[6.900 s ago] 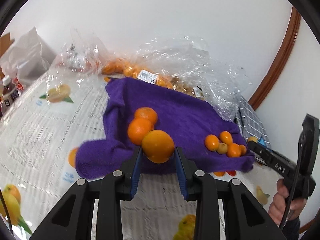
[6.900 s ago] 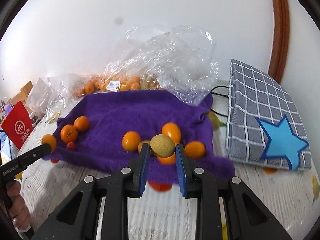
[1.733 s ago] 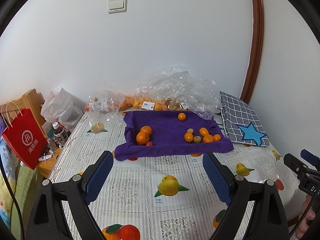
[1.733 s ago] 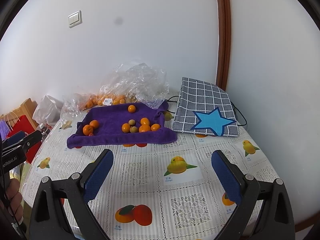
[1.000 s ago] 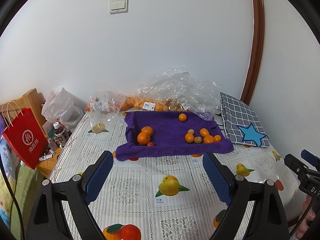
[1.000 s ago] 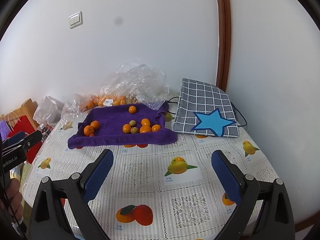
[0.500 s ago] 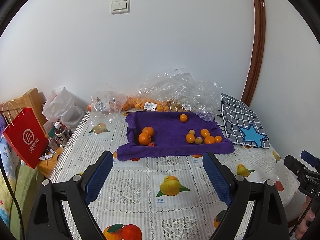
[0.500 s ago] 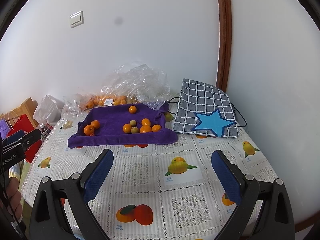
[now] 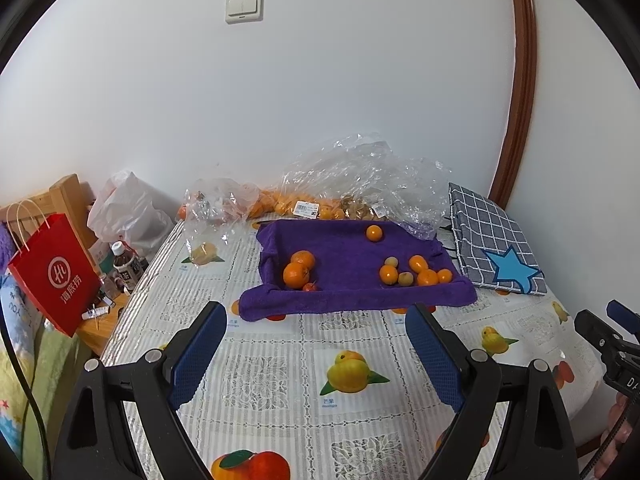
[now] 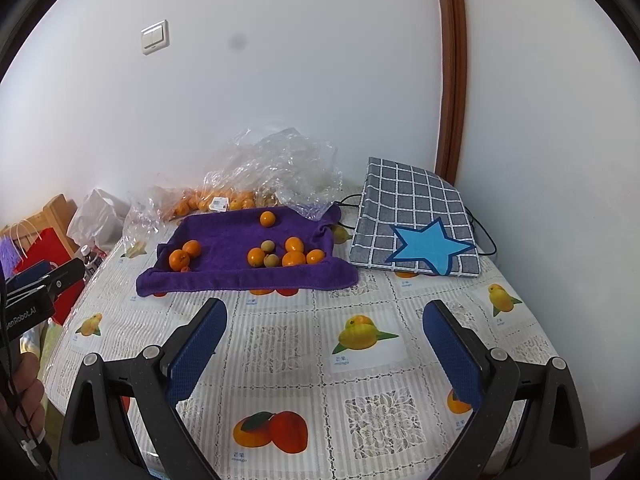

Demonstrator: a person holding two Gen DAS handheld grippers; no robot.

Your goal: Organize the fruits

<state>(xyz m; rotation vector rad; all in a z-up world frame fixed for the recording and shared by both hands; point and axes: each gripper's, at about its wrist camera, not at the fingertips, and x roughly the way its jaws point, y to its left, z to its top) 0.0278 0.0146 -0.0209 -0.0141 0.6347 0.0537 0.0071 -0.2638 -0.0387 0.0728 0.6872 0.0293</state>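
A purple towel point(image 9: 344, 256) point(image 10: 232, 240) lies on the table toward the back. On its left sit two large oranges point(image 9: 298, 270) point(image 10: 184, 254) with a small red fruit point(image 9: 309, 287). On its right lies a cluster of small oranges and pale round fruits point(image 9: 416, 274) point(image 10: 286, 256). One small orange point(image 9: 374, 233) point(image 10: 267, 218) lies apart at the back. My left gripper point(image 9: 316, 336) is open and empty, well in front of the towel. My right gripper point(image 10: 324, 332) is open and empty too.
Clear plastic bags with more oranges point(image 9: 352, 188) point(image 10: 256, 184) lie behind the towel. A checked bag with a blue star point(image 9: 496, 248) point(image 10: 416, 228) lies right of it. A red paper bag point(image 9: 52, 268) and bottles point(image 9: 124, 264) stand off the table's left edge.
Earlier each gripper held a fruit close over the towel; both are now open, empty and drawn far back. In the last second the views have barely shifted.
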